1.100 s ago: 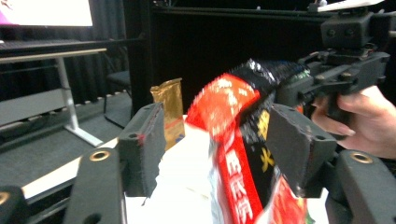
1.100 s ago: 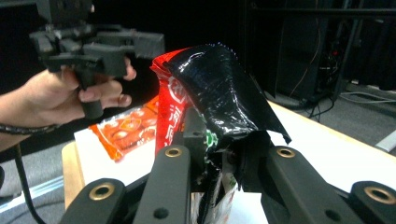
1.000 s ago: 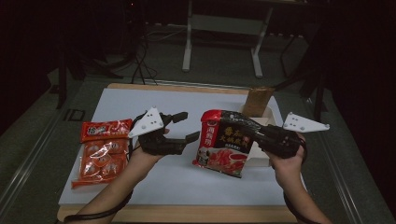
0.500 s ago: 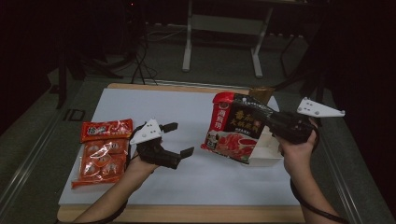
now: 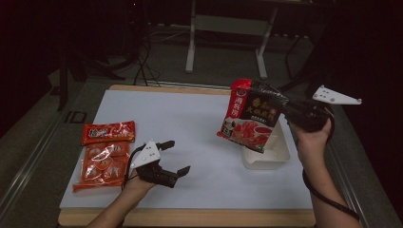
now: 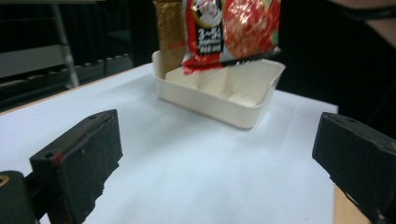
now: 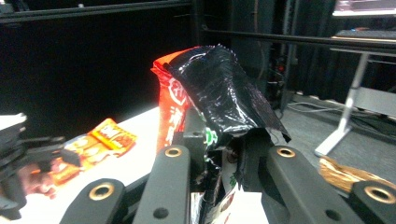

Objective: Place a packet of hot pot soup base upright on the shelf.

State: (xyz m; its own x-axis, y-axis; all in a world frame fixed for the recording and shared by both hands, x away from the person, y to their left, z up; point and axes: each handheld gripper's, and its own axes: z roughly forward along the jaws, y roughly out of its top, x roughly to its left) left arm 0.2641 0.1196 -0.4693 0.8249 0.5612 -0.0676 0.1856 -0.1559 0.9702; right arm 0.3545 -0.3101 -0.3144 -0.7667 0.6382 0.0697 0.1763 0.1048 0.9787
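the right gripper (image 5: 291, 110) is clamped on the pouch (image 5: 252, 114), which hangs just above the tray (image 5: 280, 156), long axis tilted down-left. the left gripper (image 5: 173, 156) rests wide apart on the table (image 5: 190, 123), well away.

snack packs: 2 (image 5: 107, 155) | soup-base bag: 1 (image 5: 252, 115) | tray: 1 (image 5: 280, 156) | tongs: 2 (image 5: 174, 157)
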